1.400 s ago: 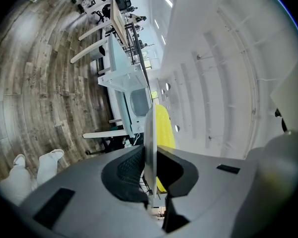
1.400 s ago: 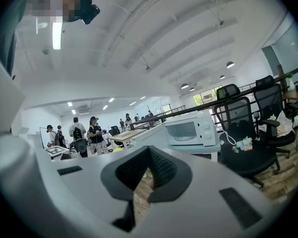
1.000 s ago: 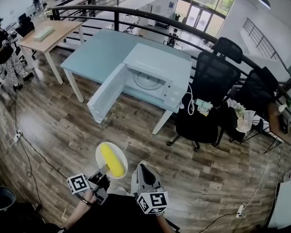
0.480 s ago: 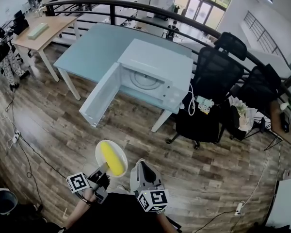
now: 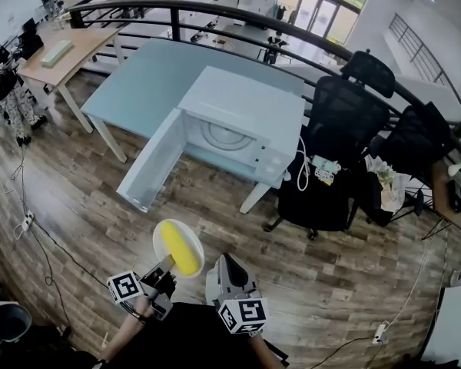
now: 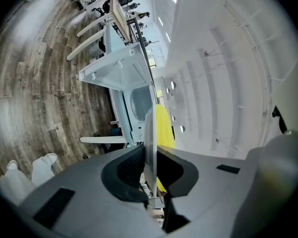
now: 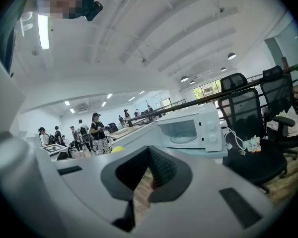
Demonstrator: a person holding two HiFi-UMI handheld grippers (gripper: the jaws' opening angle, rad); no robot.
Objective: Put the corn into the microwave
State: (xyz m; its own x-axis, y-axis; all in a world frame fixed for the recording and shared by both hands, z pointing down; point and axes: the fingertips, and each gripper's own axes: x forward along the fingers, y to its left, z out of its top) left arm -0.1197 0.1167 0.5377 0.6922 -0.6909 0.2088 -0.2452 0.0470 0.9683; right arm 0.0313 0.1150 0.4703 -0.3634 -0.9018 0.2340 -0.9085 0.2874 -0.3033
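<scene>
Left gripper, held nearly level, clamps the rim of a plate carrying corn; right gripper alongside, jaws together, empty

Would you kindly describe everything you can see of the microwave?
The microwave is a white box standing upright at the near right corner of a pale blue table. Its door hangs wide open to the left, showing a round turntable and nothing else inside. Two knobs sit on its right-hand panel, and a white cord hangs beside that end.
</scene>
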